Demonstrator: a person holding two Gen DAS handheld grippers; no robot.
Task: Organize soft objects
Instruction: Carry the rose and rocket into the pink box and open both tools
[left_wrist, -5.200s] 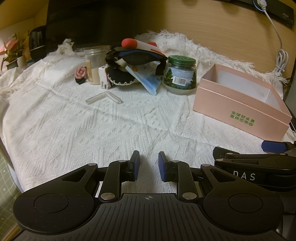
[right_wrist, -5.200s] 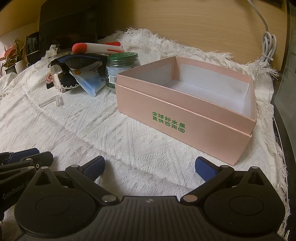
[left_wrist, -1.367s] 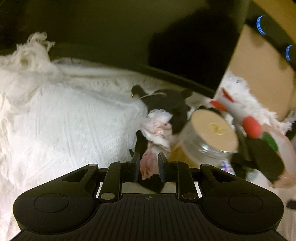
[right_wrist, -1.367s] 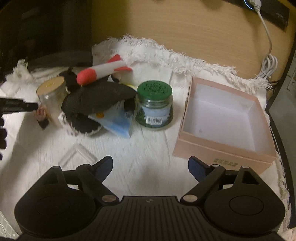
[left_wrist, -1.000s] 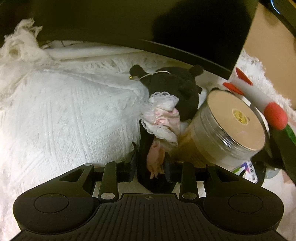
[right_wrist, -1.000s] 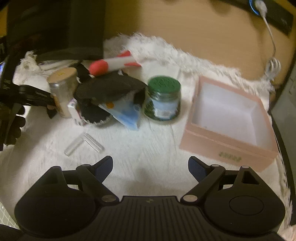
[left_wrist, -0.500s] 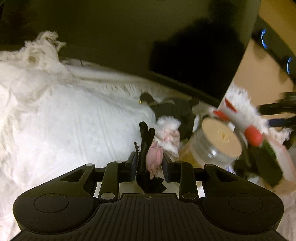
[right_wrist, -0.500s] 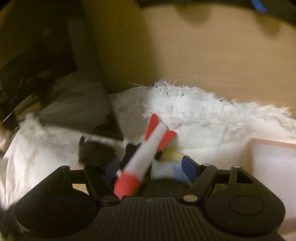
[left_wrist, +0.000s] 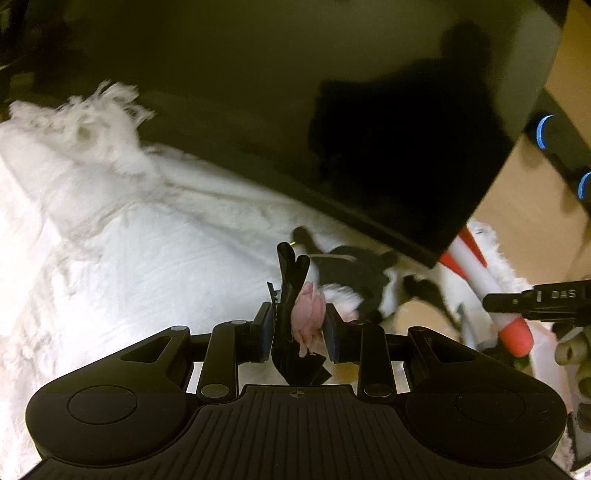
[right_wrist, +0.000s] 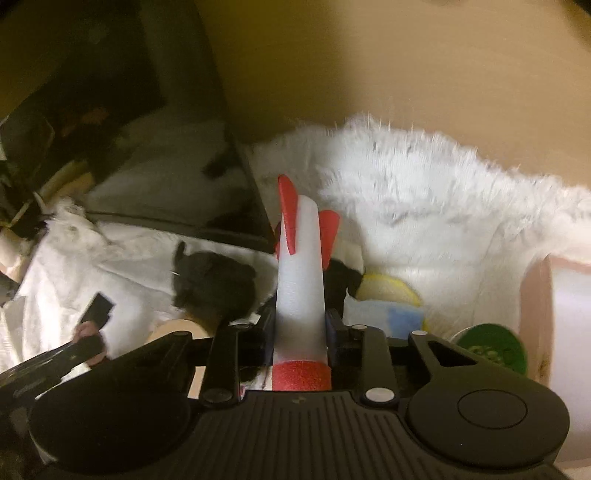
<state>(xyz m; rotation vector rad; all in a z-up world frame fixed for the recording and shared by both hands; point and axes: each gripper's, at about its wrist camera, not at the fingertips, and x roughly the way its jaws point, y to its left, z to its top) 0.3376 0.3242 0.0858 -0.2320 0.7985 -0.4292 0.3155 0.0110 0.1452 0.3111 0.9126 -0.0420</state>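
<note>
My left gripper (left_wrist: 298, 325) is shut on a pink rose hair clip (left_wrist: 308, 317) with a black clip body, held above the white cloth (left_wrist: 110, 266). My right gripper (right_wrist: 299, 325) is shut on a white foam rocket (right_wrist: 299, 288) with red fins and a red nose; it also shows in the left wrist view (left_wrist: 487, 291). A black plush item (right_wrist: 214, 284) lies on the cloth behind the pile. The pink box (right_wrist: 561, 314) is at the right edge of the right wrist view.
A green-lidded jar (right_wrist: 491, 347) stands beside the box. A blue and yellow packet (right_wrist: 388, 306) lies behind the rocket. A dark monitor (left_wrist: 332, 110) stands at the back. The wooden wall (right_wrist: 406, 74) lies behind the fringed cloth.
My left gripper lifted the rose clip off the cloth and away from the jar. My right gripper moved in over the pile and closed on the foam rocket.
</note>
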